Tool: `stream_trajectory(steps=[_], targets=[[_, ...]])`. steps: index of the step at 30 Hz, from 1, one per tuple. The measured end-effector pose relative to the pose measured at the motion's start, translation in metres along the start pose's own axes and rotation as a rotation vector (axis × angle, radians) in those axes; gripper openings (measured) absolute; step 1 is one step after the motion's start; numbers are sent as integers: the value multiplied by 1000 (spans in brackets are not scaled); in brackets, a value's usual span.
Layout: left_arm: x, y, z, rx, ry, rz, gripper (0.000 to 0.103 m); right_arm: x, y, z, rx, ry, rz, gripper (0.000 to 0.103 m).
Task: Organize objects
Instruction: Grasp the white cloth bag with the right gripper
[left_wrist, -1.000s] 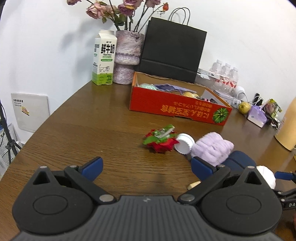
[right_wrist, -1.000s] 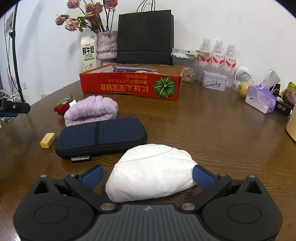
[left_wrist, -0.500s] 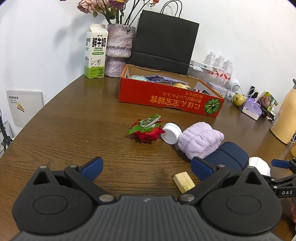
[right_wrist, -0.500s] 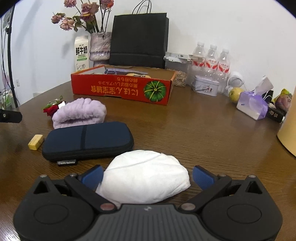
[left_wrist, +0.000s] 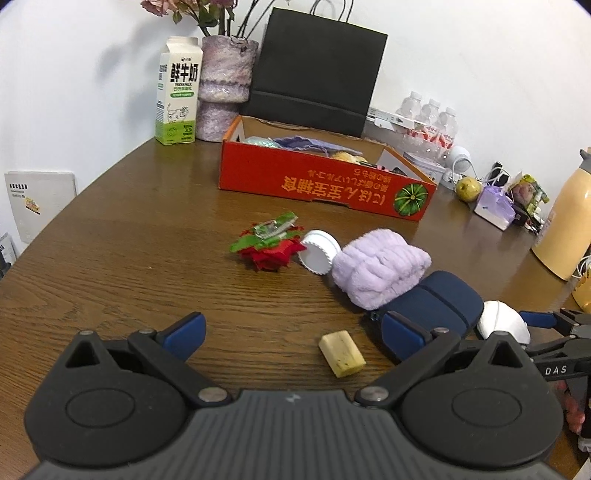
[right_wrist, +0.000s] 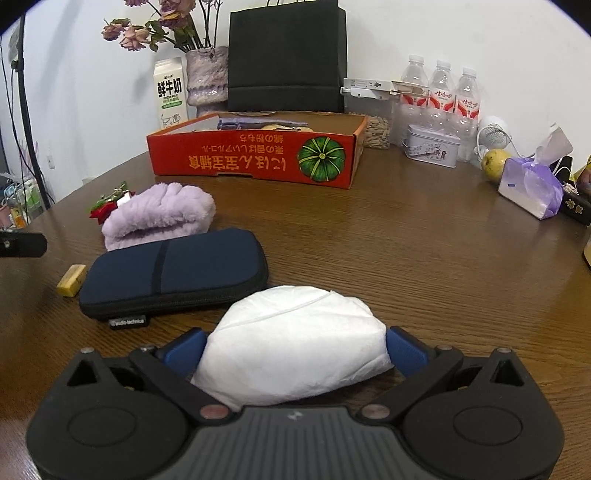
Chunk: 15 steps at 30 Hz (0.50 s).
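Right gripper jaws wide, flanking white pouch. Left gripper spread wide, empty. Navy case tagged "audio-technica"; milk carton reads "FRESH MILK".

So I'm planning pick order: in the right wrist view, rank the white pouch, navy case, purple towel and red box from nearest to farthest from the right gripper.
1. white pouch, between the fingers of the right gripper.
2. navy case, ahead on the left.
3. purple towel, behind the case, left.
4. red box, farthest, centre back.
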<state>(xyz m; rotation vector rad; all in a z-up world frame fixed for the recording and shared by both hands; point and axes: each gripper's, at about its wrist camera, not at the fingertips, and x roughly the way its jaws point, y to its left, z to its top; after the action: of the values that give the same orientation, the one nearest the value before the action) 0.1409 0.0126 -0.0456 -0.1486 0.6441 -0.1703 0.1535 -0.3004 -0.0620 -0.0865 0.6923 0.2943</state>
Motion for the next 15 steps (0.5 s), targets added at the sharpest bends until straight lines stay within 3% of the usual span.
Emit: stream_trajectory(steps=[5,9,15], targets=[[3,-3,-1,1,11,-4,103,-4,0,-1,3,-20,-2,87],[7,-5,-3,2,25,-6,103,-8,-3,-1,16,-40,-15,66],[13,-12,-8,13,55,-6,103,-13,-8,-3,45,-72,-20,62]])
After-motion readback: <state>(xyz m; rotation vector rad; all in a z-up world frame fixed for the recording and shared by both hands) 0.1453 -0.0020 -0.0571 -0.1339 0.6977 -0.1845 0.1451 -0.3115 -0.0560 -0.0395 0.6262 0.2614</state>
